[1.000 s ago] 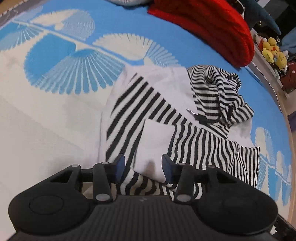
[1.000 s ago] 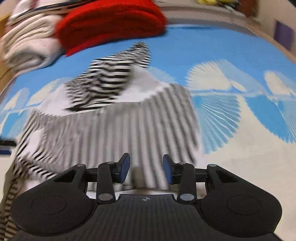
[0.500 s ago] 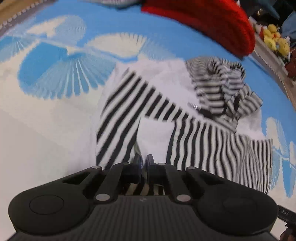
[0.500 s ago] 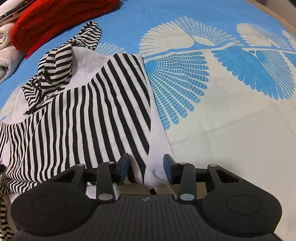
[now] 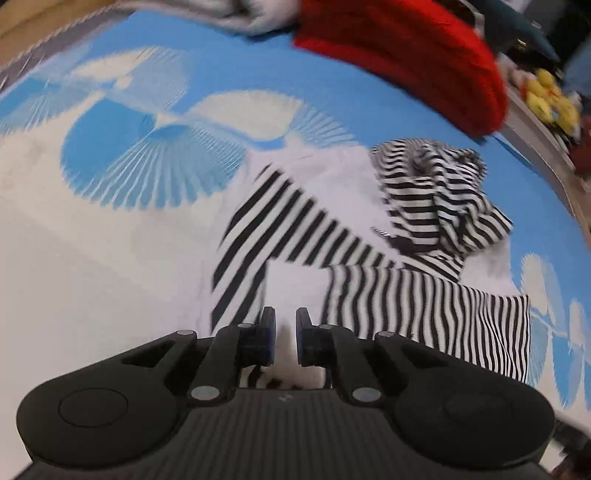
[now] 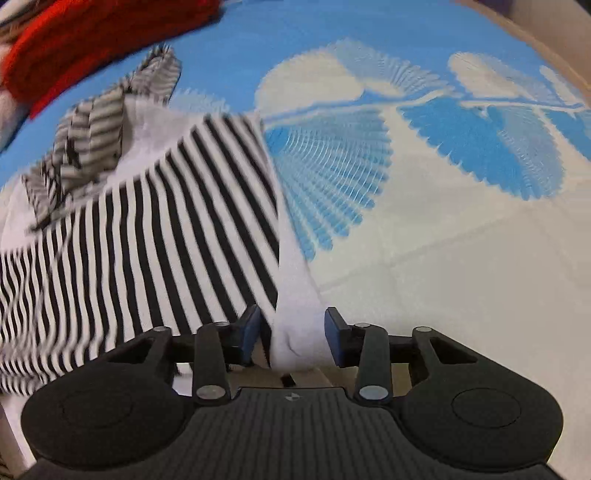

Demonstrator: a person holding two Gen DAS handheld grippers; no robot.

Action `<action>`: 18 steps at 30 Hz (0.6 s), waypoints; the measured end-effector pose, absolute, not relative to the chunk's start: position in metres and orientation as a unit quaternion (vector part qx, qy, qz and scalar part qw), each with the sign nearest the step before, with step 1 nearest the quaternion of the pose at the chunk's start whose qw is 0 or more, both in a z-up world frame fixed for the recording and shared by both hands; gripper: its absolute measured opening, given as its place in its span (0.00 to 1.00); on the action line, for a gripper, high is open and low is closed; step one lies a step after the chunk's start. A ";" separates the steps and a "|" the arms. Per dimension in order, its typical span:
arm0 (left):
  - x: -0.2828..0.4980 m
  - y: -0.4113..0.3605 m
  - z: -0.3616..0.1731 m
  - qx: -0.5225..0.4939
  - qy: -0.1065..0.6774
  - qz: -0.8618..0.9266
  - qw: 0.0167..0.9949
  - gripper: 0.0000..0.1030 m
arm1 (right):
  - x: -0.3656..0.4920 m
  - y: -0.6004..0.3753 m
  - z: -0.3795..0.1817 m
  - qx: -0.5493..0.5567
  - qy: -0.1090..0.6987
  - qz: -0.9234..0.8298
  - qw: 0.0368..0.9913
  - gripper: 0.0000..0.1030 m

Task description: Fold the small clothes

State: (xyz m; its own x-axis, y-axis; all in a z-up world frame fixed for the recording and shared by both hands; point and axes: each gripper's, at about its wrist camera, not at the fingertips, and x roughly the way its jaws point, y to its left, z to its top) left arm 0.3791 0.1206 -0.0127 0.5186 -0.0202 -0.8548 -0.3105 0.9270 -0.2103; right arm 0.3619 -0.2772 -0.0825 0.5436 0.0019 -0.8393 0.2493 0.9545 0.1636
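A small black-and-white striped hooded garment [image 5: 332, 236] lies spread on a blue-and-white patterned cloth [image 5: 147, 166], its crumpled hood [image 5: 436, 192] at the far side. It also shows in the right wrist view [image 6: 166, 229]. My left gripper [image 5: 285, 338] is nearly closed, with a narrow gap around the garment's white near edge. My right gripper [image 6: 291, 334] is open, its jaws on either side of the garment's white hem corner [image 6: 295, 317].
A folded red knit [image 5: 406, 55] and pale folded cloth [image 5: 255, 18] lie beyond the garment. Yellow plush toys [image 5: 550, 99] sit past the surface's right edge. The red knit shows at the upper left in the right wrist view [image 6: 92, 40].
The left gripper shut on the garment's near edge half a second ago and now shows a narrow gap. The right gripper came down to the hem corner and stays open around it.
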 end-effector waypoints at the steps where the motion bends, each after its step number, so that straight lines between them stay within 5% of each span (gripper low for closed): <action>1: 0.380 0.116 -0.015 -0.163 0.487 0.078 0.855 0.14 | 0.360 -0.274 -0.074 0.137 0.451 -0.055 0.880 0.36; 7: 0.382 0.110 -0.062 -0.173 0.556 0.080 0.809 0.16 | 0.367 -0.260 -0.100 0.125 0.503 -0.005 0.855 0.36; 9: 0.382 0.113 -0.055 -0.183 0.550 0.087 0.810 0.17 | 0.367 -0.257 -0.099 0.109 0.494 -0.007 0.863 0.36; 13: 0.382 0.106 -0.025 -0.183 0.506 0.071 0.840 0.33 | 0.363 -0.256 -0.079 0.121 0.457 0.006 0.881 0.38; 18: 0.386 0.100 -0.027 -0.187 0.512 0.069 0.836 0.34 | 0.368 -0.243 -0.085 0.085 0.459 0.017 0.884 0.43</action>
